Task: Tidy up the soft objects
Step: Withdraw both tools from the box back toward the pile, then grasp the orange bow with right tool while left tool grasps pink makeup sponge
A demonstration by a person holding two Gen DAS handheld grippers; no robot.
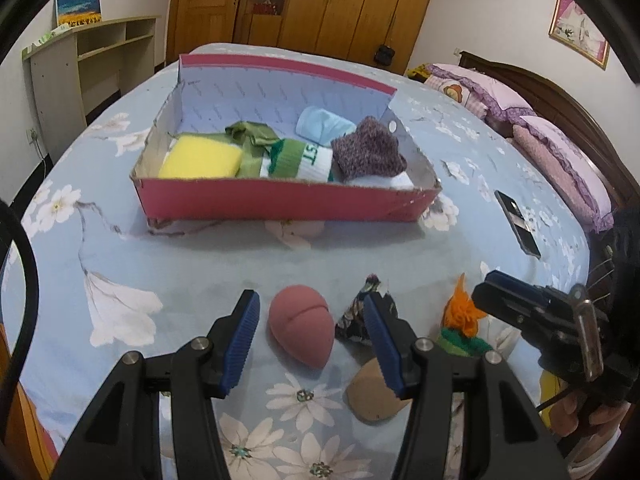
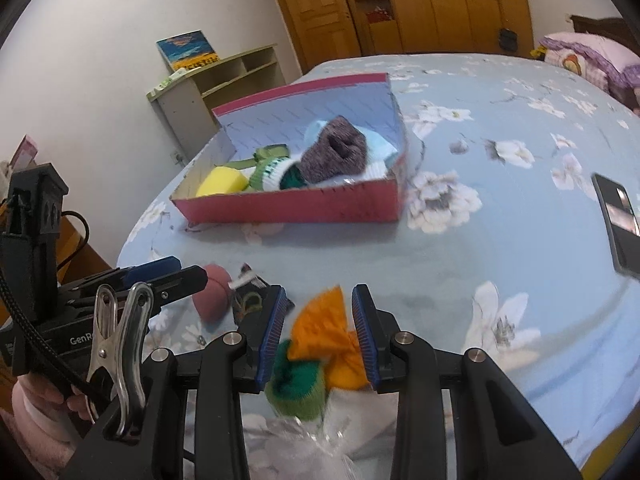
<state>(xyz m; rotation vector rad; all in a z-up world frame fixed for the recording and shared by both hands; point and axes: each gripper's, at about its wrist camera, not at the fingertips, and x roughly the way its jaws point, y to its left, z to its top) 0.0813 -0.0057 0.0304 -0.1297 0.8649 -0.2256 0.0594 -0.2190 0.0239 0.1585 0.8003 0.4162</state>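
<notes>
My left gripper (image 1: pixel 314 340) stands open low over the bed, a pink peach-shaped sponge (image 1: pixel 302 330) lying between its jaws with a gap on each side. A dark patterned cloth (image 1: pixel 354 320) and a tan flat pad (image 1: pixel 372 398) lie by its right finger. My right gripper (image 2: pixel 320 334) is open around an orange and green knitted piece (image 2: pixel 320 326); the left pad stands clear of it. The red cardboard box (image 1: pixel 280 200) further back holds a yellow sponge (image 1: pixel 200 158), a green and white sock (image 1: pixel 300 160), a purple knit (image 1: pixel 366 150) and other soft items.
A black phone (image 2: pixel 618 220) lies on the floral blue bedspread to the right. Pink pillows (image 1: pixel 560 160) lie at the headboard. Clear plastic wrap (image 2: pixel 304 432) lies under the right gripper. The left gripper (image 2: pixel 188 270) is close on the right gripper's left.
</notes>
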